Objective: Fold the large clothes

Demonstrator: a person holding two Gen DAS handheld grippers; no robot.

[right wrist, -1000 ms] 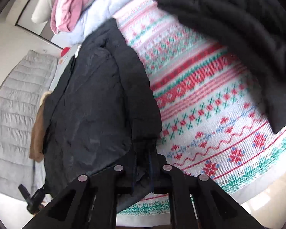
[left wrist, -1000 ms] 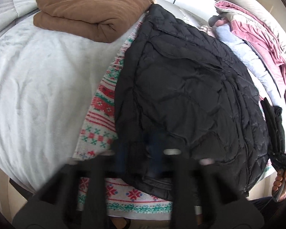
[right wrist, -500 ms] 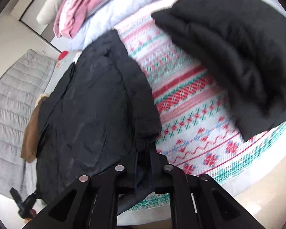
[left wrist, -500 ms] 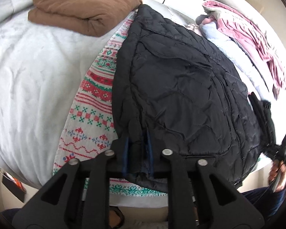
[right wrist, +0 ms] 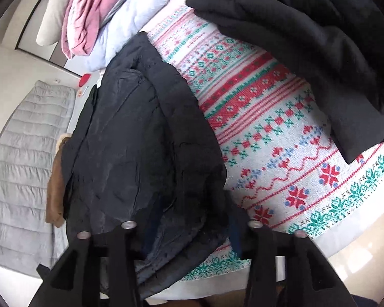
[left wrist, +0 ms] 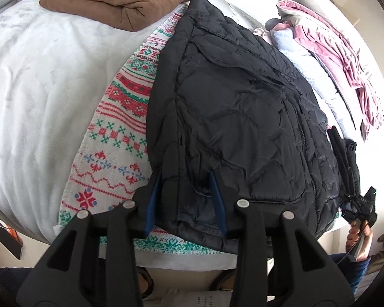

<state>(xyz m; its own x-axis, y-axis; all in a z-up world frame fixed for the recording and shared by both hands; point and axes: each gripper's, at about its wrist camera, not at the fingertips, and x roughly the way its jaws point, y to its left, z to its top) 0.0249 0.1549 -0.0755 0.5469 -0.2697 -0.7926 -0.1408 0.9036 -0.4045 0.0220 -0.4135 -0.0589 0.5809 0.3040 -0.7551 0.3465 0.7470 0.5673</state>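
A black quilted jacket (left wrist: 243, 107) lies flat on a red, green and white patterned blanket (left wrist: 120, 128) on the bed. My left gripper (left wrist: 185, 177) is at the jacket's near hem. Its jaws are opening, and the hem lies loose between the blue pads (left wrist: 217, 202). In the right wrist view the same jacket (right wrist: 130, 140) fills the left half. My right gripper (right wrist: 192, 220) stands over its near corner with jaws opening and fabric bunched between the fingers. The left wrist view also shows the right gripper (left wrist: 345, 158) at the jacket's far right edge, held by a hand (left wrist: 358, 235).
A folded brown blanket (left wrist: 115, 0) lies at the back left on the white bed cover (left wrist: 38, 89). Pink (left wrist: 345, 58) and light-blue clothes (left wrist: 302, 53) are piled at the back right. A folded black garment (right wrist: 294, 38) rests on the patterned blanket (right wrist: 268, 140). A grey quilt (right wrist: 20, 166) lies far left.
Both grippers were shut on the jacket's hem a second ago; their jaws have since spread apart and the hem now lies loose between them.
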